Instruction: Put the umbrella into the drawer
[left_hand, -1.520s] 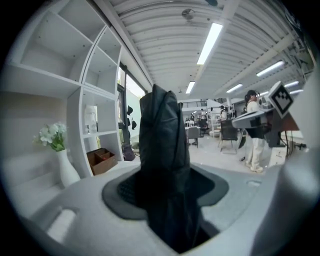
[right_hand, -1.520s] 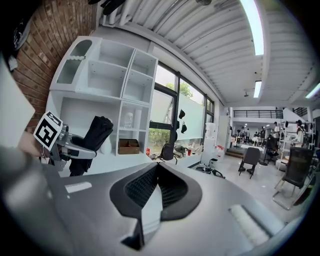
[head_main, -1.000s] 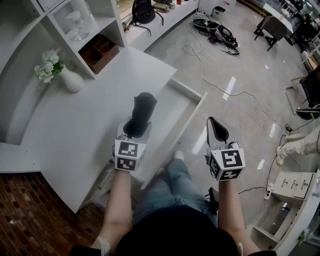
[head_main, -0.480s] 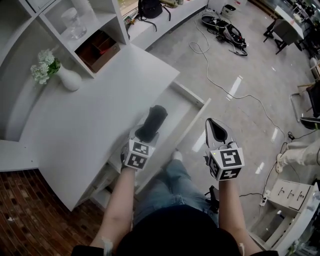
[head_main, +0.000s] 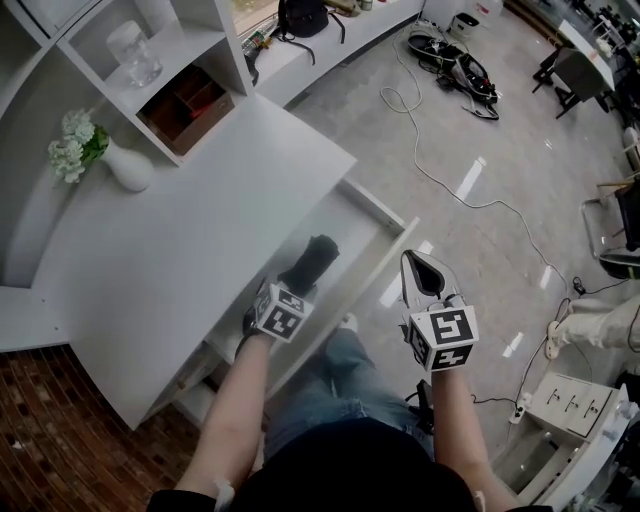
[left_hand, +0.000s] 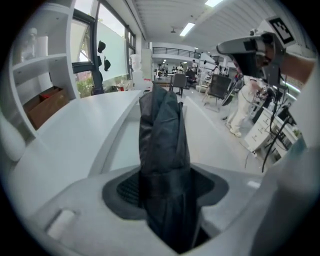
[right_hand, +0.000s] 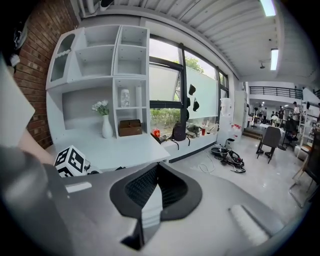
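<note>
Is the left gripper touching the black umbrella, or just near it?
Touching. The left gripper view shows the folded umbrella squeezed in the left gripper, with its fingers pressed against both sides of it.

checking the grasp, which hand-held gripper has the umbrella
The left hand-held gripper: its jaws clamp the black folded umbrella; the right hand-held gripper is shut and empty.

Bright, even daylight pours through the tall windows (right_hand: 165, 85), helped by ceiling strip lights (right_hand: 267, 7); glare streaks the polished floor (head_main: 470, 175). Both gripper views bulge fisheye-round with black corners, nearest parts soft and blurred
</note>
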